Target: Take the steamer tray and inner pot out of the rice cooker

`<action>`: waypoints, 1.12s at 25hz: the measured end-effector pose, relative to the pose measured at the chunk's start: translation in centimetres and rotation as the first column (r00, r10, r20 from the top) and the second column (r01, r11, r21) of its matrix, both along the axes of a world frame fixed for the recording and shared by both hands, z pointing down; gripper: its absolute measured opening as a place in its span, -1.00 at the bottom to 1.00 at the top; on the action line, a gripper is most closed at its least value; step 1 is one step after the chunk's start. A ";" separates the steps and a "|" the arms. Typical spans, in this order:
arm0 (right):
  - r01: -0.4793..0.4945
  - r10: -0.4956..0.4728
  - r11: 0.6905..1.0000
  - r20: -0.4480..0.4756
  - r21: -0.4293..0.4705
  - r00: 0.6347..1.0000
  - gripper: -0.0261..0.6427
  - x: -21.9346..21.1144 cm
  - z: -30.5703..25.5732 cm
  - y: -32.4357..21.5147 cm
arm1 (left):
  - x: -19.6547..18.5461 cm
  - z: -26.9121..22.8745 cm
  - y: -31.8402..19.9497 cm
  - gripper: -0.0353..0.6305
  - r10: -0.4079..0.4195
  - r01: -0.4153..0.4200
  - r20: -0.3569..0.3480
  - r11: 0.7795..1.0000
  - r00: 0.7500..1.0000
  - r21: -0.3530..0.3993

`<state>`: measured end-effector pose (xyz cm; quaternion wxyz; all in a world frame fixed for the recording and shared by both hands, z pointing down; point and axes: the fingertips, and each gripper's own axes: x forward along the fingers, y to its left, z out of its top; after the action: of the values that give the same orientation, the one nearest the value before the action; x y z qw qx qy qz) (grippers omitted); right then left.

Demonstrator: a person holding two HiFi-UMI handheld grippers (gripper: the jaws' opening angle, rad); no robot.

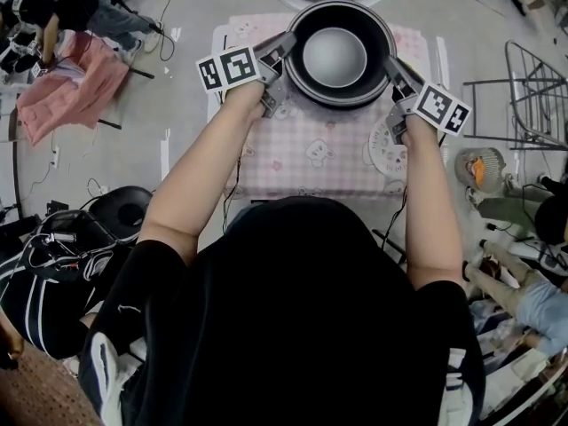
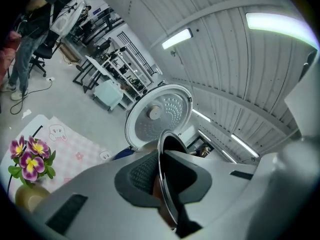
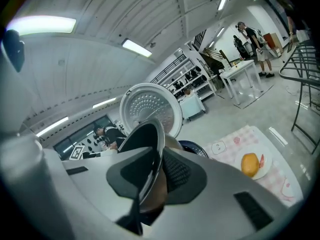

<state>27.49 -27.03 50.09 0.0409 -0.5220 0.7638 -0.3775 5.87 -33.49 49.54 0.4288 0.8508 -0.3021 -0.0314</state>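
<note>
The pot [image 1: 335,58] is round and dark-walled, pale grey at the bottom, with a thin shiny rim. The left gripper [image 1: 286,56] and right gripper [image 1: 393,71] pinch that rim on opposite sides.

The round dark inner pot [image 1: 335,56] is smooth and matt grey inside. Its thin rim is glossy metal and shines between the jaws of both tools. The left gripper [image 1: 286,50] and the right gripper [image 1: 391,67] look like smooth, matt grey plastic. Their pads [image 2: 142,174] are darker, rubbery-looking and finely textured. Beyond the jaws, the round white cooker lid [image 2: 161,115] carries a perforated plate of bright metal. Beneath the grippers lies a pink checked tablecloth [image 1: 302,153] of soft, matt cloth with printed figures.
</note>
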 end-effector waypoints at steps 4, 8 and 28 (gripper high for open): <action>-0.011 0.011 0.999 0.007 0.032 1.000 -0.72 -1.0 -2.0 0.5 | -1.0 -1.5 0.2 -0.76 0.008 -0.008 -0.014 1.000 1.000 0.021; -0.011 0.010 0.997 0.014 0.072 1.000 -0.73 -2.7 -4.1 0.8 | -2.8 -3.3 0.5 -0.76 0.001 0.000 -0.026 0.999 1.000 0.051; 0.083 -0.090 0.987 0.048 0.141 0.995 -0.75 -12.5 -7.9 1.5 | -13.2 -7.5 2.8 -0.76 -0.069 0.071 -0.027 0.992 0.997 0.108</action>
<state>14.94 -25.51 42.20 0.0812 -0.4738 0.8087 -0.3390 -7.36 -30.66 42.08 0.3839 0.8613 -0.3248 -0.0726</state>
